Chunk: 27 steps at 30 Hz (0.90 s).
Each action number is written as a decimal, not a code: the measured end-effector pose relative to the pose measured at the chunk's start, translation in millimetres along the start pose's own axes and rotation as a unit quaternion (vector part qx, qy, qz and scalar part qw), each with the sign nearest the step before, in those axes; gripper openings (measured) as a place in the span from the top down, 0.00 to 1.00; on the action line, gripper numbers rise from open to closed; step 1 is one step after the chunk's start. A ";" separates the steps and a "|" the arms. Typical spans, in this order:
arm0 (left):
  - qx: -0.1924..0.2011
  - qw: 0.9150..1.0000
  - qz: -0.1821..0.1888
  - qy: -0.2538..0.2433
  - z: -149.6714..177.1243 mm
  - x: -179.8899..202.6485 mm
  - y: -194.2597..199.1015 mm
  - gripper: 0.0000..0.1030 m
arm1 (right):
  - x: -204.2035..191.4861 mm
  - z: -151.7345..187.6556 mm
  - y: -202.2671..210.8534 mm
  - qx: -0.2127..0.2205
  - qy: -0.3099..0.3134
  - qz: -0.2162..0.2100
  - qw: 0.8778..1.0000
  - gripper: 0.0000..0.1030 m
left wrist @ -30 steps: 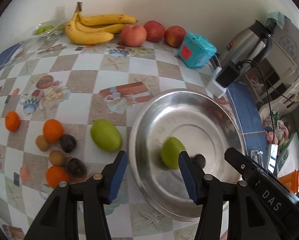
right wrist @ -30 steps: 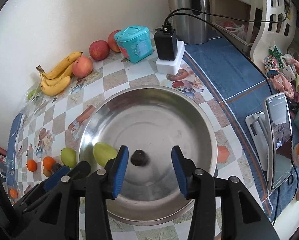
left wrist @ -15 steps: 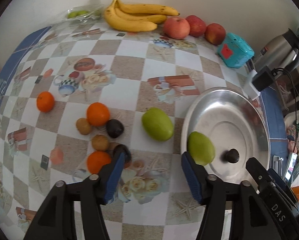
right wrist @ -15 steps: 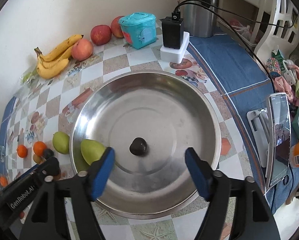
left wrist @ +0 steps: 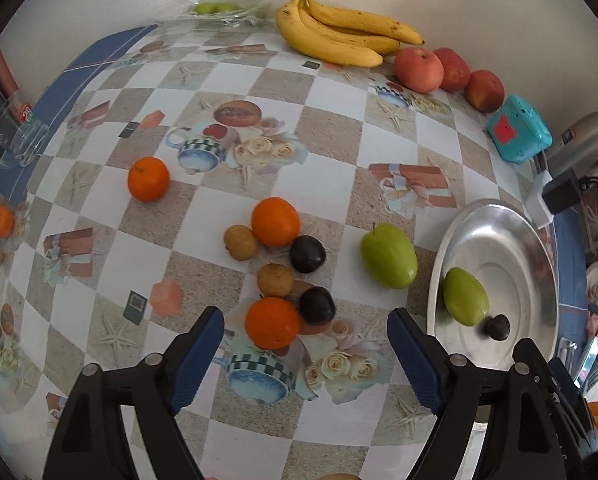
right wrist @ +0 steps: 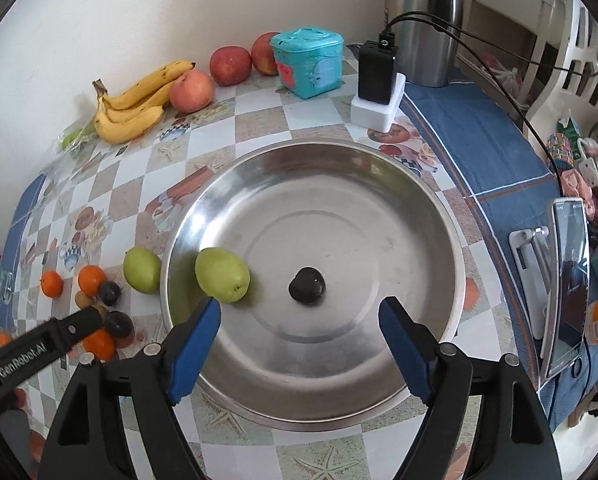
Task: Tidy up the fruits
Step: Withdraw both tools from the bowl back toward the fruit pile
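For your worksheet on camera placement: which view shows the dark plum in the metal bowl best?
The right wrist view: the plum lies near mid-frame, whole, on the bowl floor. The left wrist view shows it small at the right edge, beside the green fruit.

I see pear [right wrist: 222, 274] & plum [right wrist: 307, 285] in bowl [right wrist: 419, 208]; 2nd pear [right wrist: 141, 270] just outside at 9 o'clock, bananas [right wrist: 133, 104] at 11.

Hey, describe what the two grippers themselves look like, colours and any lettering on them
Both grippers are alike: the left gripper and right gripper each have black angular plastic fingers with silver screws, tipped by ribbed blue pads. White lettering reading GenRobot.AI runs along the left gripper's side in the right wrist view. No cables, sleeves or hands show.
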<state>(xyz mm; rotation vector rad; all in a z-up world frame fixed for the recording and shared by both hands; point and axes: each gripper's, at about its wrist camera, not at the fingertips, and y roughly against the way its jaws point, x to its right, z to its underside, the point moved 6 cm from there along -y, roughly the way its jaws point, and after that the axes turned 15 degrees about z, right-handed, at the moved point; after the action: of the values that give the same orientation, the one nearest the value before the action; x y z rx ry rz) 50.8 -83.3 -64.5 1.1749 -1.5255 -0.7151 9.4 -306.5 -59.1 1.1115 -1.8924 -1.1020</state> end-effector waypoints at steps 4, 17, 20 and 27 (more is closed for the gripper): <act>-0.002 1.000 0.006 0.008 -2.2 -5.3 3.2 0.16 | -1.7 -2.7 5.9 0.015 0.003 0.023 1.000 0.20; -0.001 0.999 0.024 0.040 -9.5 -29.3 14.5 0.16 | -13.2 -5.3 9.3 0.016 -0.013 0.025 0.999 0.20; 0.004 0.999 0.024 0.048 -13.2 -39.2 18.6 0.16 | -25.9 -4.5 9.5 0.013 -0.004 0.022 1.000 0.20; 0.018 0.997 0.016 0.076 -22.2 -69.4 29.9 0.16 | -68.2 1.7 16.3 0.014 0.032 0.004 0.999 0.20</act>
<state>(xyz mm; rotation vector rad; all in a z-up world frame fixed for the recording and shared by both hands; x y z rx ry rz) 61.4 -5.6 -57.1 1.2011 -1.4325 -0.5659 30.5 -239.8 -53.9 1.1412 -1.8653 -1.0259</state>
